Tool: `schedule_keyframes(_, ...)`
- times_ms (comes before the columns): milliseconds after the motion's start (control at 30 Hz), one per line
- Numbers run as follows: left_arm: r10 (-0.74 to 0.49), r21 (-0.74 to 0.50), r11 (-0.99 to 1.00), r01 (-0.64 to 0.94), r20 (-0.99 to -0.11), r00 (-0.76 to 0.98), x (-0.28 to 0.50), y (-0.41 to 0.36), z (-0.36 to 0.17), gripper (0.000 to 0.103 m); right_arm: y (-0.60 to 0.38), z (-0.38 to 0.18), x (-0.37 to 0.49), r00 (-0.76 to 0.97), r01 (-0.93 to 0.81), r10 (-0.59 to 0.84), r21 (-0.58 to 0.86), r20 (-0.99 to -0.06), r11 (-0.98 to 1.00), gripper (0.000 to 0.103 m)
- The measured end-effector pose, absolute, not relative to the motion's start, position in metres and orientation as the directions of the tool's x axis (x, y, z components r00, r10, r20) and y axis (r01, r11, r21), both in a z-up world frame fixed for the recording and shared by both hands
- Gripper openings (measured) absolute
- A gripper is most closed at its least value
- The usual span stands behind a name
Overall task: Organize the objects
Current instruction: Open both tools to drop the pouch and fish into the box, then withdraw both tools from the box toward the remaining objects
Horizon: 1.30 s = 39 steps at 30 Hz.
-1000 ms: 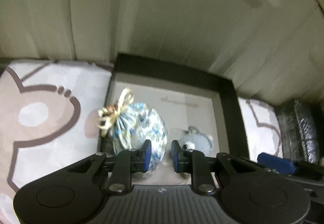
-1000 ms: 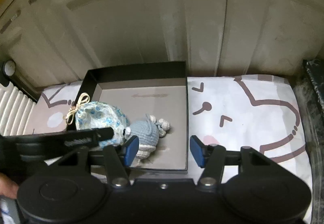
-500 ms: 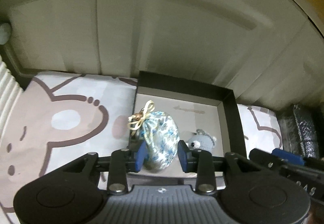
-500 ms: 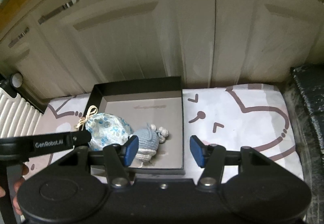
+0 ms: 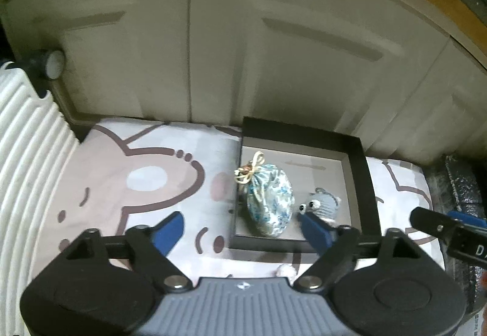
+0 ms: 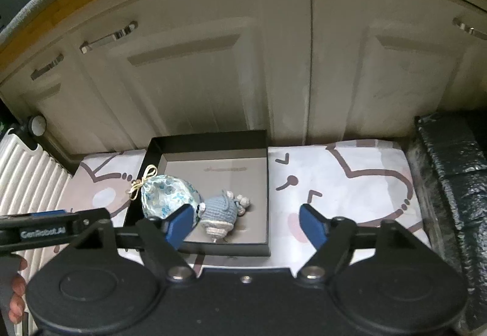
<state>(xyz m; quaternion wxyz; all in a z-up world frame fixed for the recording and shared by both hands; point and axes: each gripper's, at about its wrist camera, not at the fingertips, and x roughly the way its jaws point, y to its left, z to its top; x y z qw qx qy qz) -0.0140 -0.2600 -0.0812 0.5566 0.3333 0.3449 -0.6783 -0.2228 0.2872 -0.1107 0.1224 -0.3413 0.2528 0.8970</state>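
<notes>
Sitting inside one shallow black box (image 6: pixel 210 247) are two things: one cloth pouch (image 6: pixel 169 196) and one crocheted toy (image 6: pixel 219 211). The pouch is white with a blue flower print, plump and rounded, its neck tied with a cream cord bow that points toward ten o'clock over the box's left wall. The toy is grey-blue yarn with small black bead eyes (image 5: pixel 306 207) and pale knobs at its far end; it lies just beside the pouch, at its four o'clock in the right wrist view, apparently touching it. The box rests on one pale mat (image 6: pixel 350 181) printed with brown cartoon faces, in front of cream cupboard doors (image 6: pixel 213 77) carrying four bar handles across the right wrist view. Printed faintly on the box floor is a line of writing too small to read. The left gripper (image 5: pixel 242 231) hangs above the mat with its blue fingers spread wide and holding nothing; its side, seen at nine o'clock from the right wrist, reads "GenRobot.AI". The right gripper (image 6: pixel 246 225) is likewise spread wide and holding nothing.
</notes>
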Motion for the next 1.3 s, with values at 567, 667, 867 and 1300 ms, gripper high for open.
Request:
schedule_keyframes(567, -0.594, -0.013, -0.174, 0.985, -0.796, -0.116, -0.008, -0.216, -0.039, 0.103, 0.272, -0.081, -0.176, -0.762, -0.399, 0.112, 0.326, -0.638, -0.857, 0.103)
schedule_keyframes(667, -0.605, -0.018, -0.173, 0.985, -0.787, -0.121, -0.006, -0.208, -0.031, 0.103, 0.27, -0.076, -0.168, -0.767, -0.402, 0.12, 0.326, -0.63, -0.856, 0.103)
schedule_keyframes(867, -0.617, -0.019, -0.188, 0.982, -0.775, -0.133, -0.005, -0.194, -0.02, 0.103, 0.266, -0.068, -0.155, -0.772, -0.401, 0.134, 0.312, -0.622, -0.861, 0.103)
schedule_keyframes(1300, -0.647, -0.019, -0.225, 0.974, -0.744, -0.163, -0.007, -0.167, 0.0, 0.103, 0.258, -0.055, -0.13, -0.781, -0.401, 0.163, 0.283, -0.603, -0.872, 0.103)
